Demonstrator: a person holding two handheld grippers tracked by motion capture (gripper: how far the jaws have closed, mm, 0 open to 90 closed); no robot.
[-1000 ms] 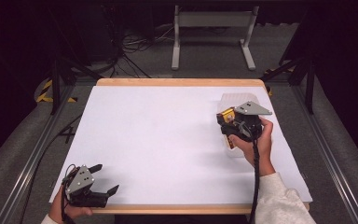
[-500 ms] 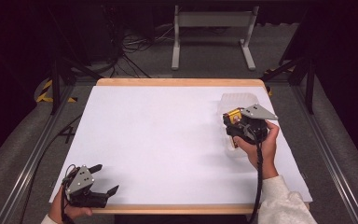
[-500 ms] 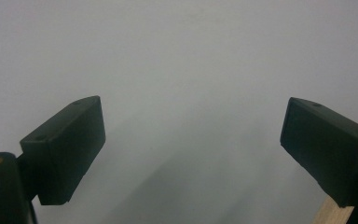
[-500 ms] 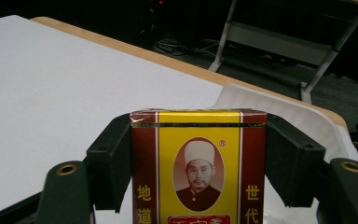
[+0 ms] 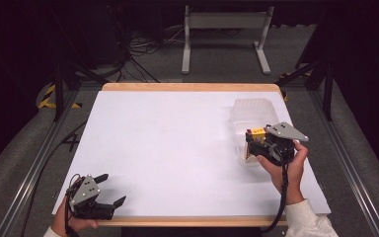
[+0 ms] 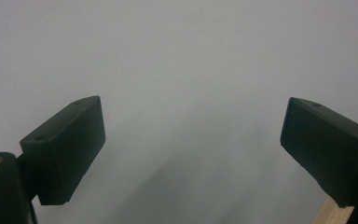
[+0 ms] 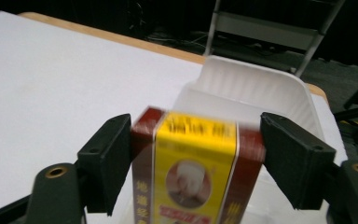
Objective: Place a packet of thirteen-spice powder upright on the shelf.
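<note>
The red and yellow box [image 7: 198,163] sits between the right gripper [image 7: 196,161] jaws, which have just been opening; the far jaw stands slightly clear. It's over the clear tub [image 7: 256,88]. The left gripper [image 6: 191,154] gapes wide over bare table [image 6: 177,60].

Bright overhead light falls on the white tabletop [image 5: 177,148] while the room behind stays nearly black, soft shadows pool under the left hand-held gripper [image 6: 191,154], and the yellow-and-red box [image 7: 196,168] looks smeared with motion blur.

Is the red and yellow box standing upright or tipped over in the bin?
Upright. In the right gripper view the red and yellow box stands on end between the right gripper's jaws, its label reading vertically, inside the clear plastic bin.
</note>
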